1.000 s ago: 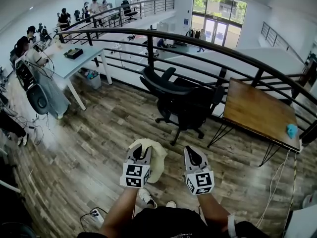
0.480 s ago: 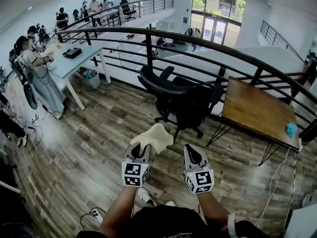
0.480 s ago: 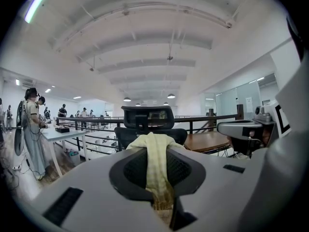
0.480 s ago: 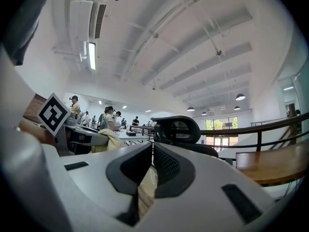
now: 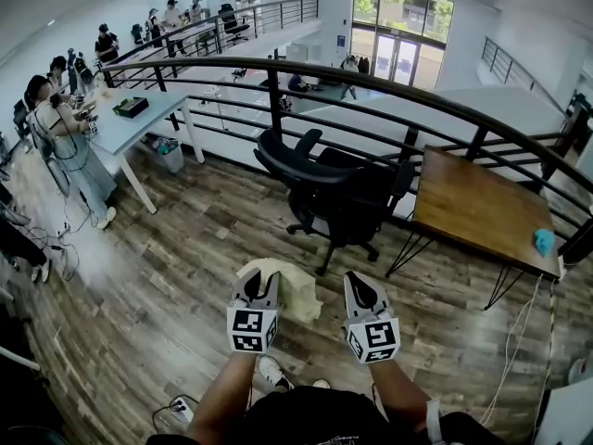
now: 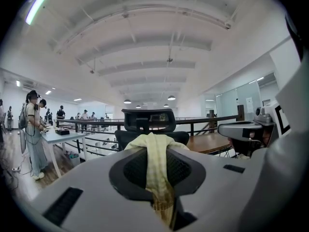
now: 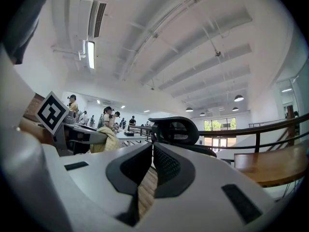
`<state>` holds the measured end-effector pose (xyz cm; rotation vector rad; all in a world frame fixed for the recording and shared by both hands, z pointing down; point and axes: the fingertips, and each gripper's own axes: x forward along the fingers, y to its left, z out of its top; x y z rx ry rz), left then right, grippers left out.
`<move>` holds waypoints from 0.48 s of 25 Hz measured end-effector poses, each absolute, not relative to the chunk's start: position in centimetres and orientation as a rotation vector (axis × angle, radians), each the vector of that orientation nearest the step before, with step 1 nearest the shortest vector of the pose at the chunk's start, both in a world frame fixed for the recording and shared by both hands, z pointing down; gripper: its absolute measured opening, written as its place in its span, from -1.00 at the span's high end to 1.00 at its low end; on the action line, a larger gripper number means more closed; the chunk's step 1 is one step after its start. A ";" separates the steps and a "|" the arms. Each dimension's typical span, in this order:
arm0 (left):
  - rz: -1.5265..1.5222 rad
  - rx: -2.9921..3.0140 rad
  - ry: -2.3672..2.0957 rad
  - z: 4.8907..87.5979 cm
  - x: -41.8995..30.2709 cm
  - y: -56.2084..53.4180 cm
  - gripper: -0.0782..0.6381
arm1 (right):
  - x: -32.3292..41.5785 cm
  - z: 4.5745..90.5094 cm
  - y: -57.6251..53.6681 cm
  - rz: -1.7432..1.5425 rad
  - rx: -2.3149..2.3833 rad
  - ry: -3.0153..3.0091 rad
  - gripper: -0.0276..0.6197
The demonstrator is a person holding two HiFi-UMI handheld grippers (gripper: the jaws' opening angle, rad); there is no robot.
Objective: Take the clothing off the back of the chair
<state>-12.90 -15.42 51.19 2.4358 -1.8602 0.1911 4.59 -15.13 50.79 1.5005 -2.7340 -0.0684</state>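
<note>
White desk [image 5: 139, 123] with people at 10 o'clock, black mesh office chair [image 5: 357, 197] at 12 against a black metal railing [image 5: 275, 95], brown wooden table [image 5: 477, 207] at 2; left gripper [image 5: 262, 278] pinches the pale yellow cloth garment [image 5: 298, 295] at 6, right gripper [image 5: 357, 280] has its jaws closed together, empty.

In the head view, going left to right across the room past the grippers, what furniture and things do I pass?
white desk → black office chair → wooden table → small blue object at that table's right end

Near end of clothing [image 5: 296, 291] hidden behind left gripper [image 5: 258, 280].
</note>
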 end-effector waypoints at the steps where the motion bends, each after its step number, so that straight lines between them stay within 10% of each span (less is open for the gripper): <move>1: 0.188 2.439 -1.858 51.1 -13.0 -15.5 0.59 | 4.5 50.7 -15.2 -0.071 1.501 -2.736 0.85; 12: 0.156 2.450 -1.867 50.0 -14.0 -16.2 0.59 | 2.9 49.6 -15.7 -0.143 1.450 -2.732 0.85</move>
